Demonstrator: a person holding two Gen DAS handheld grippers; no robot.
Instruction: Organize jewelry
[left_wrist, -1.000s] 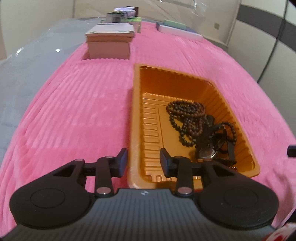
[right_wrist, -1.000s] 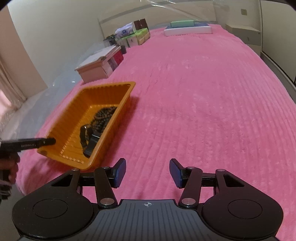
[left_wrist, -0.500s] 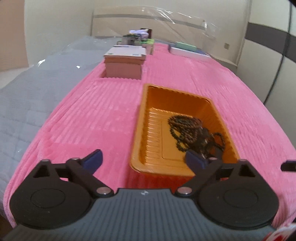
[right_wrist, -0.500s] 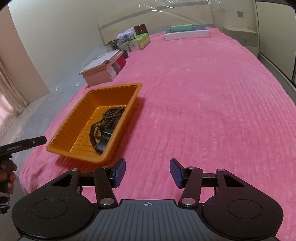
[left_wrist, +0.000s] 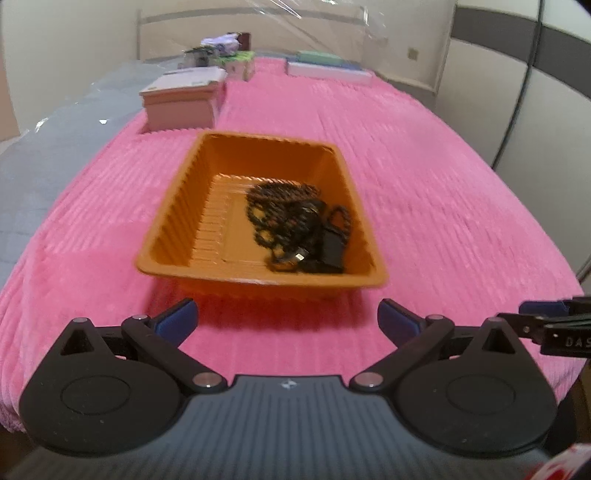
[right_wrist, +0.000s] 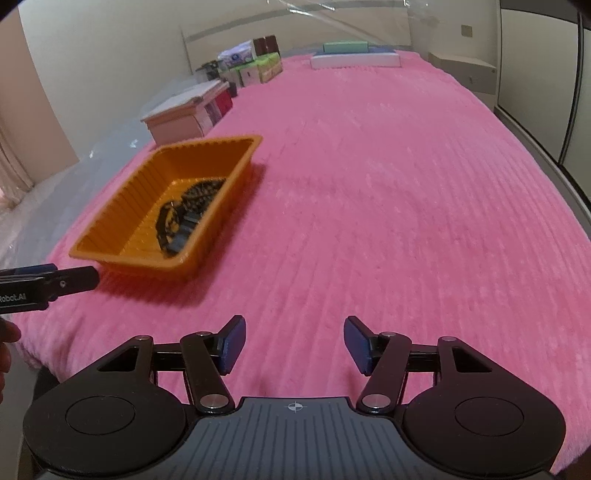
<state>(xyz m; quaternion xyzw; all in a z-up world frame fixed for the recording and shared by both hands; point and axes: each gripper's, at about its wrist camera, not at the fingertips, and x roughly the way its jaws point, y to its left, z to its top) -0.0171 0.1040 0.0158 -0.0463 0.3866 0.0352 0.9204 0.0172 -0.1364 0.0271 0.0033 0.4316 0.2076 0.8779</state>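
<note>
On the pink bed (right_wrist: 388, 206), going left to right, we hold our left hand-held gripper (left_wrist: 287, 316) spread wide and empty just short of the orange tray (left_wrist: 177, 206); the beaded jewelry (left_wrist: 291, 225) lies heaped toward the tray's right side, and our right hand-held gripper (right_wrist: 294, 344) hangs moderately open, holding nothing, over bare blanket to the tray's right. We judge the task nearly done: every piece we can see sits in the tray, none on the bedspread, though whether sorting inside it remains we cannot tell. Our left view looks down into the heap; our right view hides part of it behind the tray wall but shows the stacked boxes (right_wrist: 192, 110) and open bed beyond
</note>
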